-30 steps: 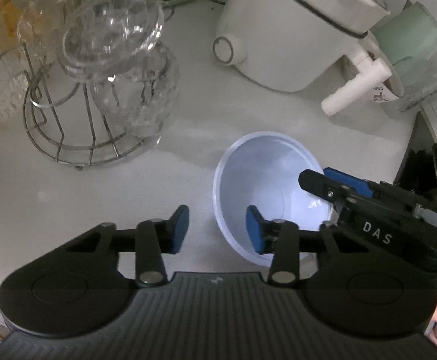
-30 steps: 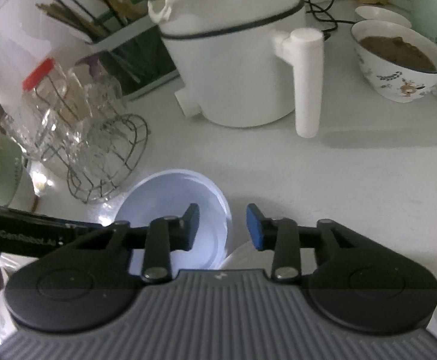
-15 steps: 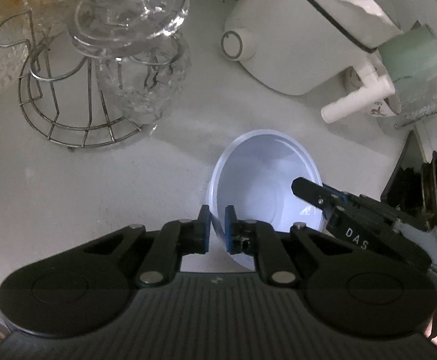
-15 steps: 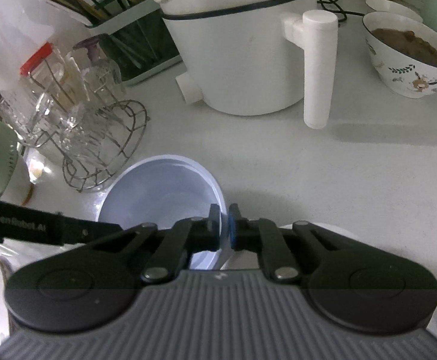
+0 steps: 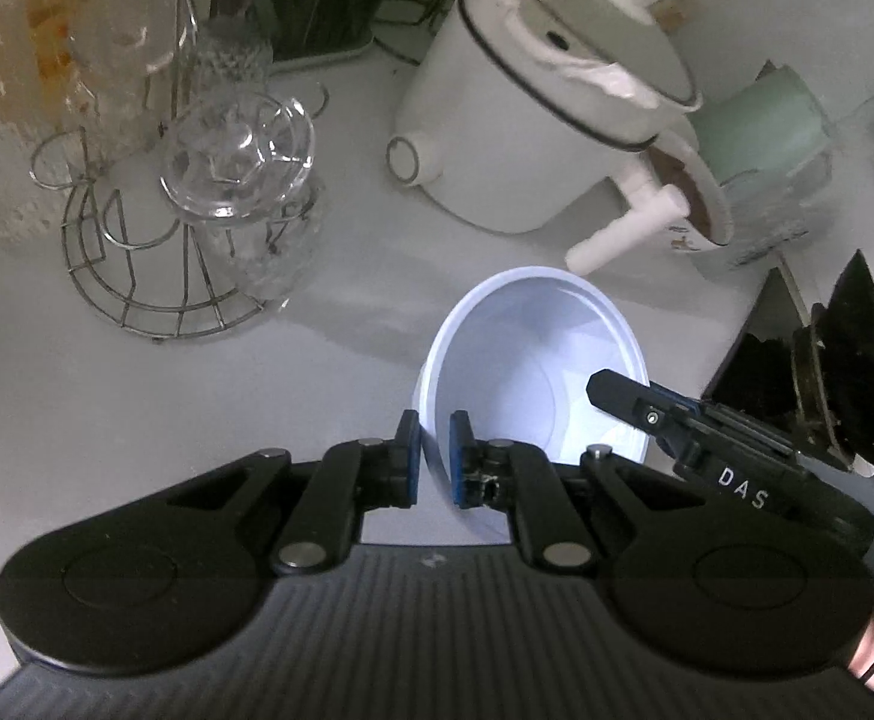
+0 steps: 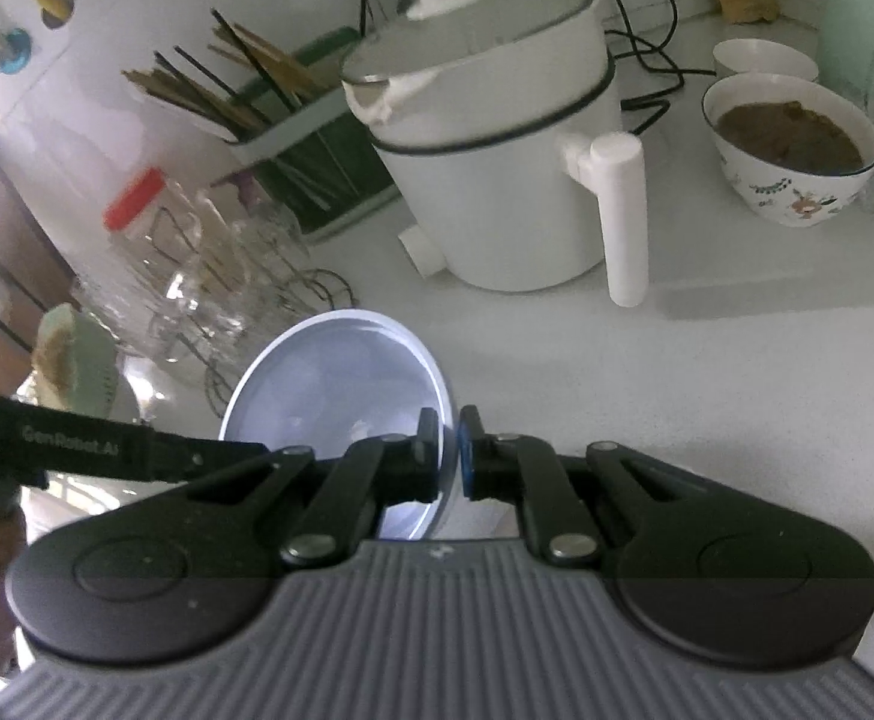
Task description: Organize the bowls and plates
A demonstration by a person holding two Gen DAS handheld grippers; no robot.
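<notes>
Lower centre of both wrist views: one white bowl [image 5: 532,372], pinched by both claws at once — left claw [image 5: 435,459] clamped narrow on the near rim wall, one blue pad outside and one inside; right claw [image 6: 448,456] clamped the same way on the opposite rim, also visible entering from the right of the left-wrist frame. Bowl looks tilted and seems to be clear of the white desk [image 5: 329,372], though the contact underneath is hidden, so can't confirm. Judgement on handling: thin-walled, looks light, probably plastic or melamine, smooth and a bit slippery; a rim pinch is the only sensible hold, and two opposed pinches should keep it from swinging. A thin wall may flex if squeezed harder — not fragile like the glassware nearby. Count: one white bowl in hand; one patterned bowl [image 6: 793,147] with brown contents at upper right of the right-wrist frame, one smaller plain bowl [image 6: 763,57] just behind it; no plate clearly seen. Other stuff: one white electric pot [image 6: 496,138] upper centre, one wire rack [image 5: 161,252] with glass cups at left, one chopstick holder [image 6: 293,138] behind. Glass count not readable.
</notes>
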